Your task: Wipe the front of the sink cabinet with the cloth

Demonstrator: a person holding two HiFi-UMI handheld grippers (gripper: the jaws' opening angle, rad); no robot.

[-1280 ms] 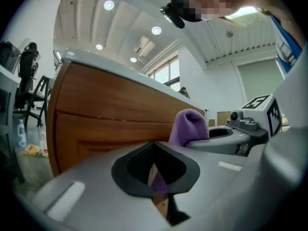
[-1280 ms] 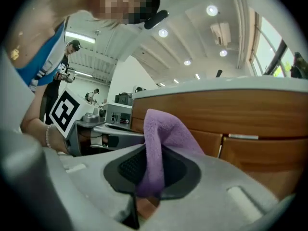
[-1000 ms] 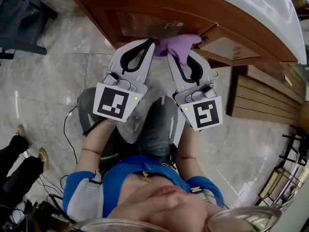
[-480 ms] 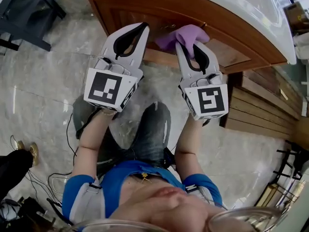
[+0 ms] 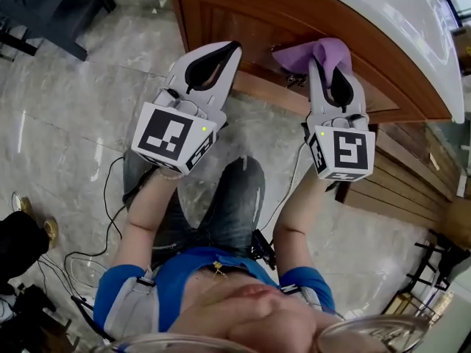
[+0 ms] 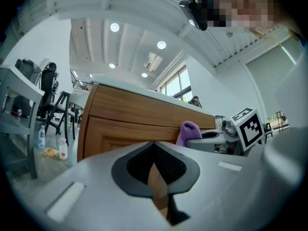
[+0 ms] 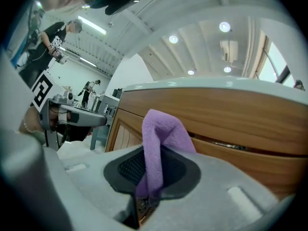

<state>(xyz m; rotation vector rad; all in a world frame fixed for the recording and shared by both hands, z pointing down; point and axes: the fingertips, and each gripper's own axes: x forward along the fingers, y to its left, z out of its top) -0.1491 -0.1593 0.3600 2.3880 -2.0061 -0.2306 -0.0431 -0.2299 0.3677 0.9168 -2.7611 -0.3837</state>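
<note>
The right hand-held gripper (image 5: 329,68) pinches the purple cloth (image 5: 298,56) at the wooden sink cabinet (image 5: 243,17) front. The left hand-held gripper (image 5: 232,48) is pressed together and holds nothing.

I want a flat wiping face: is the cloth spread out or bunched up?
Bunched. The cloth rises as a folded hump from the right gripper, whose jaws are shut on it.

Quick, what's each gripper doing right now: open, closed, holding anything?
Left gripper: closed, nothing between its jaws.
Right gripper: closed on the fuzzy purple cloth.
</note>
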